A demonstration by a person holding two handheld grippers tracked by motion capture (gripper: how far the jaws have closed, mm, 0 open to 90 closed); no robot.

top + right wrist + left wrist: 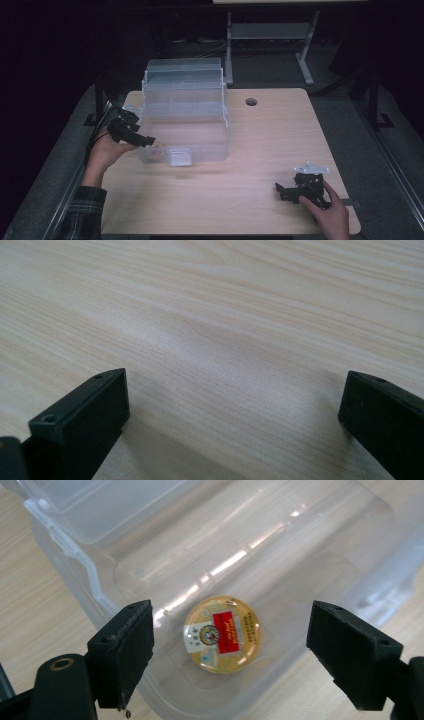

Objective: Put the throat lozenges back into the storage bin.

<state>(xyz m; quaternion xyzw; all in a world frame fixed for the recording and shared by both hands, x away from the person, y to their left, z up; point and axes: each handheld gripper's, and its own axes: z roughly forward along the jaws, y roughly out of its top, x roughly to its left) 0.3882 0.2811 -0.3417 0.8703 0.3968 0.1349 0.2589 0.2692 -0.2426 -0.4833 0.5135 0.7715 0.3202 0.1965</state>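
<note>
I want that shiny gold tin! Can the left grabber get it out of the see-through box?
Probably yes. The left gripper hangs open above the round gold tin, which lies alone on the floor of the lidless clear box.

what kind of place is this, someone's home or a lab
Most likely a lab or recording room rather than a home. A bare wooden desk with a cable hole stands in a dark room with another desk frame behind. A person works handheld grippers, left gripper at a clear plastic box.

Dim and dark around the lit tabletop (260,150); white glare streaks across the clear storage box (240,545); softly blurred close up.
</note>
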